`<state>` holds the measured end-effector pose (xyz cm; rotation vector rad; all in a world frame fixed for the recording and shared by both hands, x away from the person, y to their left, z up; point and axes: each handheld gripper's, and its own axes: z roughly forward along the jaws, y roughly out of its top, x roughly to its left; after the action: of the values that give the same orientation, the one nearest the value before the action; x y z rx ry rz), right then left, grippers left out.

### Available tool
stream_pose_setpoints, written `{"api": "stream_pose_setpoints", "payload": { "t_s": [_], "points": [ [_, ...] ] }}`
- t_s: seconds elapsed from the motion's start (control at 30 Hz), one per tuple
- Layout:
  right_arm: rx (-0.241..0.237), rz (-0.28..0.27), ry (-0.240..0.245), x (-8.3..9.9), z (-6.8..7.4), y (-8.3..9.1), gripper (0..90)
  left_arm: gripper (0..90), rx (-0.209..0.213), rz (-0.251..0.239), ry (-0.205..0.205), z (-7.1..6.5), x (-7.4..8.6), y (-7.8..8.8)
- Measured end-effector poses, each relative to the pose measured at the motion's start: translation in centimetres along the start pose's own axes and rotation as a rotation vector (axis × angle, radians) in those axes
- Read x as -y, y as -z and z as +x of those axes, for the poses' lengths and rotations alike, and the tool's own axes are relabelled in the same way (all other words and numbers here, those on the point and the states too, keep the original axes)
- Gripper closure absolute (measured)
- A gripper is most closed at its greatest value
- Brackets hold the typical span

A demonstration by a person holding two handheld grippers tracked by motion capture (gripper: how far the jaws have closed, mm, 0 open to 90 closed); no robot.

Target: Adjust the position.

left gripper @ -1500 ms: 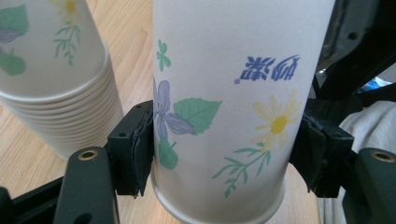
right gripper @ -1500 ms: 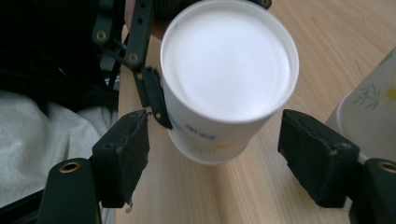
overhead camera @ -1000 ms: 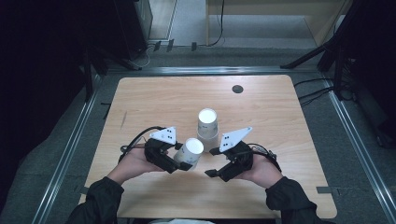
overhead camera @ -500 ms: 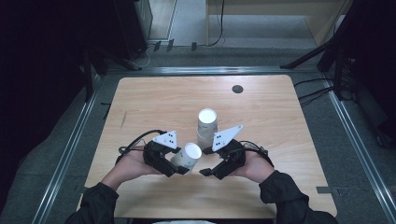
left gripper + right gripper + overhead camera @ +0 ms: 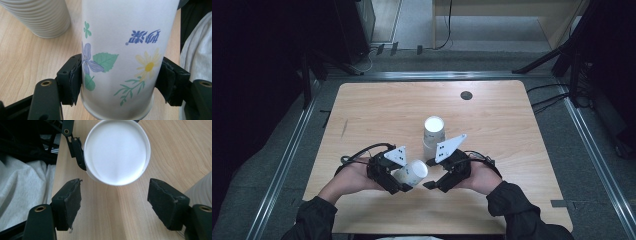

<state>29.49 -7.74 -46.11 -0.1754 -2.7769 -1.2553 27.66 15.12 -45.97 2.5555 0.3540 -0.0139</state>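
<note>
Two grippers work near the table's [image 5: 362, 105] near edge, with one loose cup and one stack of cups.

The left gripper [image 5: 404, 182] pinches the cup [image 5: 412, 172] across its wall, both pads pressed on the paper in the left gripper view; its jaws have just eased slightly apart, yet the cup [image 5: 125, 50] sits between them, gripped. The cup lies tilted on its side, just near-left of the stack [image 5: 432, 135], its mouth turned toward the right gripper [image 5: 428, 175].

The right gripper stands just right of the cup, jaws spread and nothing between the pads; in the right gripper view the cup's open mouth [image 5: 117, 151] faces them a little way ahead, apart from both pads.

The stack stands upright just beyond both grippers, near the table's middle, close to the right gripper's grey plate [image 5: 449, 146].

Beyond the stack the wood lies bare up to the far edge, save one dark round spot [image 5: 466, 95] far right of the stack. Left and right of the stack the top is open to both side edges.
</note>
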Motion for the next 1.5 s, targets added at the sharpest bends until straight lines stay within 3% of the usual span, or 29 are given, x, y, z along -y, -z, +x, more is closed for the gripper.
{"api": "stream_pose_setpoints", "payload": {
  "t_s": [0.13,0.33,0.57,0.77,0.9,1.2,1.3,1.33,1.4,1.5],
  "points": [
    [-0.001,0.002,0.007,0.0,0.1,0.0,27.3,29.1,-0.006,0.034,-0.003,-0.1,-0.3,-0.3],
    [0.004,0.003,0.019,-0.1,0.3,-0.3,26.8,29.3,0.019,0.067,-0.025,-0.4,-1.0,-0.8],
    [-0.028,0.015,0.032,-0.3,0.6,-1.1,26.9,29.3,0.014,0.133,-0.071,-0.9,-1.3,-1.8],
    [-0.034,0.032,0.051,-0.4,0.9,-2.0,27.9,29.1,0.018,0.144,-0.106,-1.3,-1.7,-2.3],
    [-0.034,0.043,0.047,-0.3,0.9,-2.1,33.5,28.6,0.031,0.149,-0.114,-1.2,-1.8,-2.6],
    [-0.022,0.057,0.043,-0.3,1.0,-1.6,36.1,27.6,0.042,0.113,-0.122,-0.9,-1.8,-2.6],
    [-0.013,0.045,0.043,-0.2,0.9,-1.2,36.0,21.5,0.051,0.092,-0.112,-0.7,-1.9,-2.4],
    [-0.008,0.033,0.031,-0.2,0.8,-0.9,36.0,15.5,0.052,0.078,-0.109,-0.7,-1.9,-2.3],
    [-0.009,0.023,0.028,-0.2,0.8,-0.6,36.0,13.9,0.055,0.054,-0.098,-0.6,-1.9,-2.0],
    [-0.016,-0.034,0.001,-0.3,0.6,0.5,35.9,12.7,0.049,0.008,-0.087,-0.4,-1.8,-1.6]
  ]
}}
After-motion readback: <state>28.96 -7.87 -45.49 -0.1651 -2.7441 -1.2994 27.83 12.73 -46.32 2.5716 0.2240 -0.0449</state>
